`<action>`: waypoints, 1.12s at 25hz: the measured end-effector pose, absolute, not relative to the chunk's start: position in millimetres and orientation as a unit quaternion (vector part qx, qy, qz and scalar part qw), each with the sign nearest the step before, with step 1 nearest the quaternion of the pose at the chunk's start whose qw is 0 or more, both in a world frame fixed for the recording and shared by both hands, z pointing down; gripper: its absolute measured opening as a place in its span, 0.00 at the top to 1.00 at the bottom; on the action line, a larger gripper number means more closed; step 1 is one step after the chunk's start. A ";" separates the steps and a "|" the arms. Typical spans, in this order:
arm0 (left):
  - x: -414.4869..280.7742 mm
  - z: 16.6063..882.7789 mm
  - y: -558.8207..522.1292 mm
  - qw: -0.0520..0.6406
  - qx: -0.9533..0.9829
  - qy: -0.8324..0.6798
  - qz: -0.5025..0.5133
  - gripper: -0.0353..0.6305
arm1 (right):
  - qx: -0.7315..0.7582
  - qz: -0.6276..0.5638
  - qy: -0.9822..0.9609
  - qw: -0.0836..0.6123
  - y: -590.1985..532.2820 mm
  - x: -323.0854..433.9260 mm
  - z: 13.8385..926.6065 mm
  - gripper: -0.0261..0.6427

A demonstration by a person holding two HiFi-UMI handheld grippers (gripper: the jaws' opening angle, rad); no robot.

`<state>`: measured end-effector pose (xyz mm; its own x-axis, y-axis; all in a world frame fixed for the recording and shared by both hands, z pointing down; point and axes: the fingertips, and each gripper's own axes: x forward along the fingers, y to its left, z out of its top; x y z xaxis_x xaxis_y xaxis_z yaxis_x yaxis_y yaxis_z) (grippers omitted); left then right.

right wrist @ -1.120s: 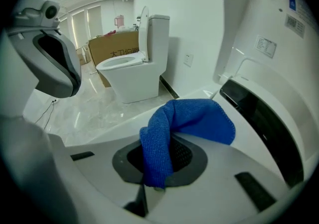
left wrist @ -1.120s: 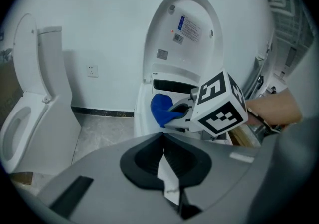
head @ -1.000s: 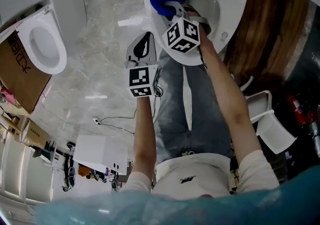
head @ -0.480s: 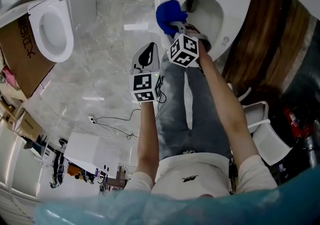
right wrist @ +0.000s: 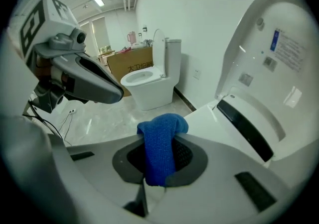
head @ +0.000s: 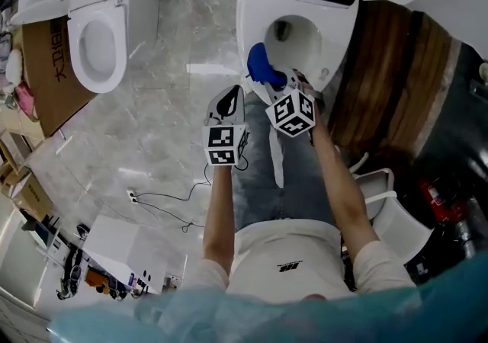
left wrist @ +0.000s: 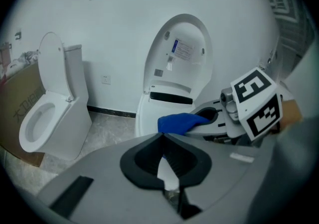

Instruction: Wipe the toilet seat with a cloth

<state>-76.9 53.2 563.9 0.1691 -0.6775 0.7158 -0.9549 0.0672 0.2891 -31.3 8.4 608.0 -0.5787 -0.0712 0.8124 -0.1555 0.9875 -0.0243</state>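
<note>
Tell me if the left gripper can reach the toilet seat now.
Probably yes: the left gripper hangs shut and empty just off the front of the toilet seat, with nothing between them.

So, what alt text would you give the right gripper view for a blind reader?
The right gripper is shut on a blue cloth beside a white toilet with its lid raised. The left gripper hangs at upper left; a second white toilet stands behind.

No legible txt; box (head: 46, 82) print, lid sticker (left wrist: 184, 50) too blurry.
</note>
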 end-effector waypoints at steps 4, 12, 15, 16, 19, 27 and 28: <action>-72.0 512.4 53.6 0.370 0.669 -0.620 0.177 0.93 | 0.108 0.046 -0.895 0.431 -4.2 -17.3 535.2 0.93; -60.5 381.6 29.0 0.320 0.699 -0.620 0.156 0.93 | 0.181 0.046 -0.918 0.349 -28.7 15.4 380.1 0.93; -52.0 330.5 21.9 0.294 0.715 -0.617 0.150 0.93 | 0.216 0.064 -0.920 0.320 -28.8 39.0 329.8 0.93; -48.4 313.3 18.8 0.284 0.721 -0.615 0.143 0.93 | 0.226 0.064 -0.920 0.312 -29.5 46.5 312.8 0.93; -33.6 264.6 13.0 0.260 0.741 -0.607 0.127 0.93 | 0.239 0.053 -0.926 0.289 -23.1 62.8 265.7 0.93; 2.4 192.3 5.5 0.218 0.781 -0.574 0.112 0.93 | 0.278 0.035 -0.928 0.246 -14.5 104.2 193.9 0.93; 5.5 188.6 5.3 0.217 0.785 -0.570 0.112 0.93 | 0.285 0.037 -0.926 0.243 -14.6 108.0 190.3 0.93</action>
<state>5.5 5.3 188.6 0.3261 -0.8452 0.4233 -0.9427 -0.2572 0.2127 108.0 -14.6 190.3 -0.7190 -0.5102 0.4719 -0.5461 0.8347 0.0704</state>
